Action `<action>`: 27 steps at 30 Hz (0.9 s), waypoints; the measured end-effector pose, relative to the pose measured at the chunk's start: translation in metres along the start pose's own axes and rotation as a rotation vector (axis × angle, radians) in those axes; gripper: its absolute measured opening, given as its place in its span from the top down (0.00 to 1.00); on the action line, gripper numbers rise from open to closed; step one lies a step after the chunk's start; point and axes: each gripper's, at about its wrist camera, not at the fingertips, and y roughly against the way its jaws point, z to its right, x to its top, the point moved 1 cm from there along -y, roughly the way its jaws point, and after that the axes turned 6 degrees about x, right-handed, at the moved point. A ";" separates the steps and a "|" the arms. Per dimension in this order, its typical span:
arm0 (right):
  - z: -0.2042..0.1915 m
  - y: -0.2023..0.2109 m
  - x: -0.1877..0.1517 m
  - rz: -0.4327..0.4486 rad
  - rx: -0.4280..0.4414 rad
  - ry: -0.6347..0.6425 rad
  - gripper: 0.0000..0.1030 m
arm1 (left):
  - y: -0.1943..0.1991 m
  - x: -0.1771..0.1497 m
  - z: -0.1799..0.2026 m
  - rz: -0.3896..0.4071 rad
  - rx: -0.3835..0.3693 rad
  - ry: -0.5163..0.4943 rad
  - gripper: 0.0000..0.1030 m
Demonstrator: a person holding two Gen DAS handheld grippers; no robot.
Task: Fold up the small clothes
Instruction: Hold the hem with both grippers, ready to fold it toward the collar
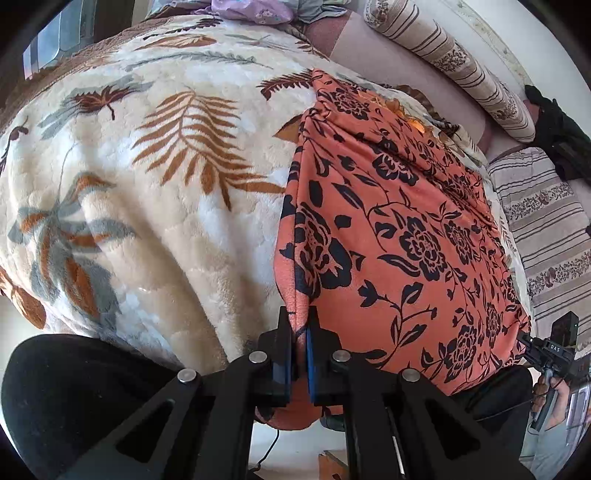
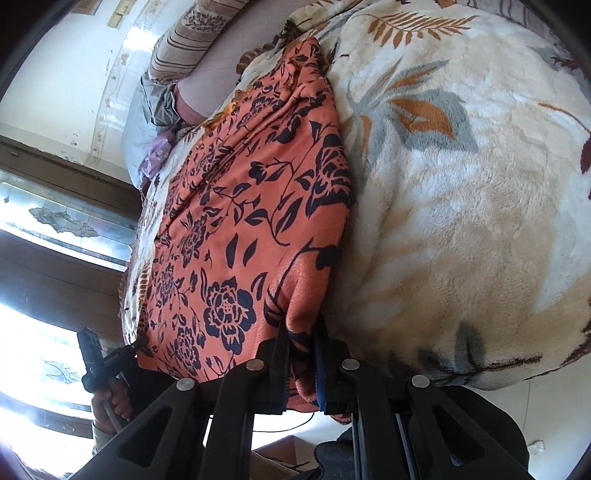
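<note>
An orange garment with a black flower print (image 1: 399,236) lies stretched over a cream leaf-patterned fleece blanket (image 1: 155,192) on a bed. My left gripper (image 1: 300,334) is shut on the garment's near left corner. My right gripper (image 2: 301,334) is shut on the near right corner of the same garment (image 2: 243,221). Each gripper shows in the other's view: the right one at the garment's far corner (image 1: 532,349), the left one at the lower left (image 2: 122,354). The cloth hangs taut between them over the blanket (image 2: 461,206) at the bed's near edge.
Striped brown-and-cream cushions (image 1: 454,62) line the wall behind the bed. A pile of lilac and grey clothes (image 1: 255,11) lies at the far end. A dark wooden window frame (image 2: 55,266) stands to the left. My dark-clothed knees (image 1: 74,391) are below.
</note>
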 end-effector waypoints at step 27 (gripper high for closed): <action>0.002 -0.017 0.022 -0.077 -0.074 0.028 0.72 | -0.038 0.030 0.011 -0.040 -0.029 -0.021 0.94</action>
